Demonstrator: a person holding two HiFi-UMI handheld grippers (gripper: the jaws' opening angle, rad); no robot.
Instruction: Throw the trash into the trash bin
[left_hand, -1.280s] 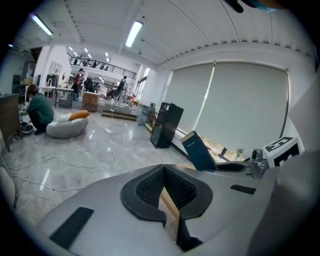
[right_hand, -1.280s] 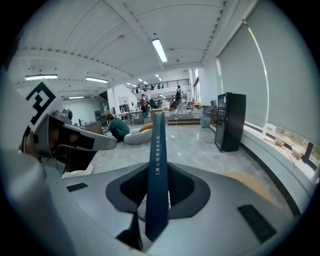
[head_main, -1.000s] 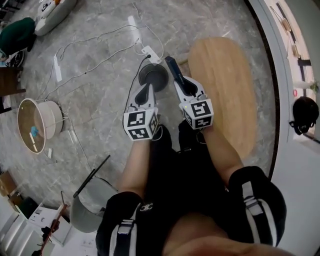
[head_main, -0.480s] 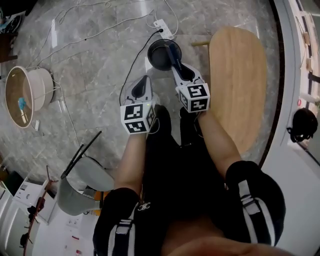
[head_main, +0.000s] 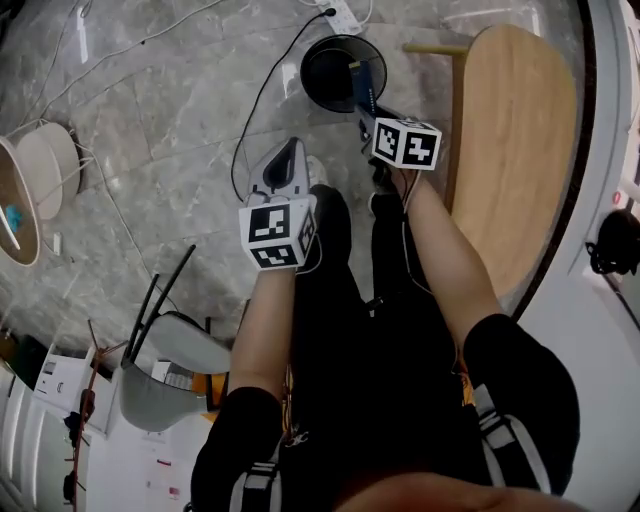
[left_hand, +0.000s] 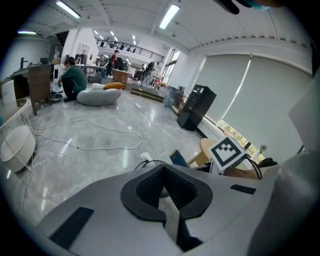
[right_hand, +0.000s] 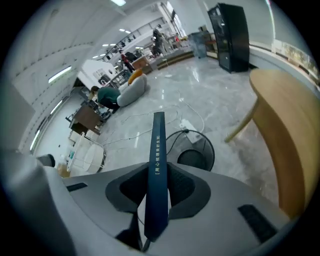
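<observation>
Marble floor (head_main: 150, 120) trailing cables (head_main: 262, 100), a wooden table (head_main: 515, 150) at one side; the right gripper (head_main: 368, 108) is clamped on a flat dark-blue packet (head_main: 360, 85), whose far end sits over the black mesh trash bin (head_main: 322, 80); the left gripper (head_main: 285, 165) hangs beside it, jaws pressed together on nothing.
</observation>
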